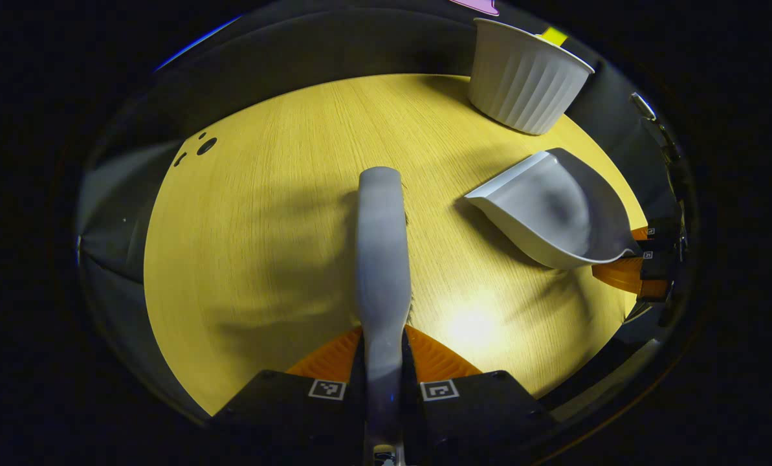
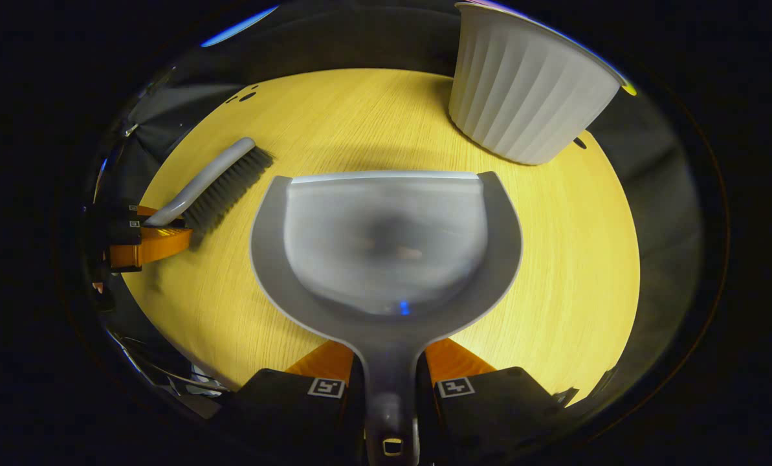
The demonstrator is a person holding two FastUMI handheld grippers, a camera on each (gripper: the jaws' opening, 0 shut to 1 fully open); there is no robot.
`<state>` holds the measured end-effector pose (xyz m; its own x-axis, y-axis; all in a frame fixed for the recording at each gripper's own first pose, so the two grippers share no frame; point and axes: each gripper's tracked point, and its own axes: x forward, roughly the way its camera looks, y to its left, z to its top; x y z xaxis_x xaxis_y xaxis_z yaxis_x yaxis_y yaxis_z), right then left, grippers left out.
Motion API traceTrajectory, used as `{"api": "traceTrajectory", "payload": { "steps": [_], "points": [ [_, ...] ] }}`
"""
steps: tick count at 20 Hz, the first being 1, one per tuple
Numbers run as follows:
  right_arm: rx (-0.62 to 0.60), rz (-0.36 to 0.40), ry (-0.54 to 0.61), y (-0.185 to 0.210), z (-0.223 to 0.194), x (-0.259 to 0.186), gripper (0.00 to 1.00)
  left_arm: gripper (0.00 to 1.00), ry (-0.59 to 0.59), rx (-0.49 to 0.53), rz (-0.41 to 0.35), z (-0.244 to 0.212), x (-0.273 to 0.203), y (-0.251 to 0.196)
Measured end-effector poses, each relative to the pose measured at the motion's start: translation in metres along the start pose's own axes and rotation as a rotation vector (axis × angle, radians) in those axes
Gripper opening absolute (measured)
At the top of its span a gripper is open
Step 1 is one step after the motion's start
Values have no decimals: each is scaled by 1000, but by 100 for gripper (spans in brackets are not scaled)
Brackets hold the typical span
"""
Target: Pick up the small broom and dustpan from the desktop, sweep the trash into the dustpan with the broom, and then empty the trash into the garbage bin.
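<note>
1. Two grippers in play, one per hand. Left gripper (image 1: pixel 383 362) – fingers pinched together on the handle of the broom (image 1: pixel 382 259), both sides pressing it, seen in the left gripper view.
2. One broom: gray back runs straight fwd from the left gripper over the table (image 1: pixel 263 259); dark bristles peek out along its right edge. In the right gripper view it sits at far left, bristles down toward the tabletop, w/ the left gripper at its handle end. Can't tell if the bristles touch the wood.
3. Right gripper (image 2: pixel 389 372) – fingers closed on the dustpan's handle, one each side.
4. One dustpan (image 2: pixel 386 239): gray, scoop open, front lip pointing away from the right gripper toward the bin. Interior looks blurred; a couple of faint specks inside, too unclear to name. In the left gripper view the pan is at right, tilted, near the broom but apart from it.
5. One garbage bin (image 2: pixel 521 90): white, ribbed, upright on the far side of the table, beyond the pan's lip – near it, not touching.
6. One table: round-looking yellow wood top, w/ a few small dark holes (image 1: pixel 199 146) near the far left edge.
</note>
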<state>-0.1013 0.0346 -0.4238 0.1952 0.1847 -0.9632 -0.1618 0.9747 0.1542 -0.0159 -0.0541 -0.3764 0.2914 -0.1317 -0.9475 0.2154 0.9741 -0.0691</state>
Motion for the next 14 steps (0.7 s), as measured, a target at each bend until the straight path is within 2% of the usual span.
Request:
{"api": "traceTrajectory", "payload": {
  "steps": [9,10,11,12,13,14],
  "points": [
    [15,13,19,2,-5,5,38,30,33,28,43,-6,5,2],
    [22,22,19,2,-6,3,39,28,32,31,42,-7,4,1],
    [31,34,23,3,-7,2,33,32,26,35,45,-4,1,0],
    [42,43,23,5,-7,-1,34,34,19,42,47,-2,4,-1],
    [51,48,17,6,-6,-1,36,51,16,51,48,-2,2,-2],
    [55,55,18,6,-5,-3,42,62,16,60,48,-2,2,-3]
  ]
}}
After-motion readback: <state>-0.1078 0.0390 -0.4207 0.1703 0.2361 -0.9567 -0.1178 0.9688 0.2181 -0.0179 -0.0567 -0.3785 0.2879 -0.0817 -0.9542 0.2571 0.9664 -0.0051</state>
